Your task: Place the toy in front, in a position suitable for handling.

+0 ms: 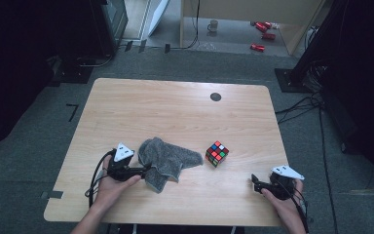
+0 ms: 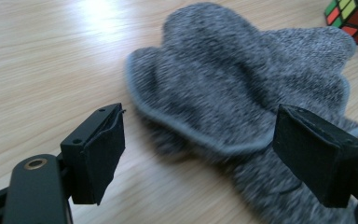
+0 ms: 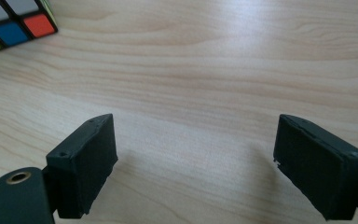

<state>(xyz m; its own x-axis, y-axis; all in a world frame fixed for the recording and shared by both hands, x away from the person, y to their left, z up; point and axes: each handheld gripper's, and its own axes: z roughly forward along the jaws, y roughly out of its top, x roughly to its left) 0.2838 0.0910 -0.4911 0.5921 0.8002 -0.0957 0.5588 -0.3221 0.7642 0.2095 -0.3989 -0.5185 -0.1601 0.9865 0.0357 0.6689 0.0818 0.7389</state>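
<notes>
Left gripper view: left gripper (image 2: 198, 156) jaws wide apart, straddling edge of grey cloth (image 2: 242, 79) w/o gripping; cloth lies beside Rubik's cube (image 1: 217, 153). Right gripper (image 3: 196, 168) jaws wide, nothing held, over bare table (image 3: 214, 60).

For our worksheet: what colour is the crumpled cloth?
Speckled grey cloth with a paler hem, clearest in the left gripper view.

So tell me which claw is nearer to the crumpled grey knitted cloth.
Left. The left claw is open right at the crumpled grey knitted cloth's near edge, its jaws straddling the cloth. The right claw is open over bare wood, beyond the multicoloured puzzle cube.
</notes>
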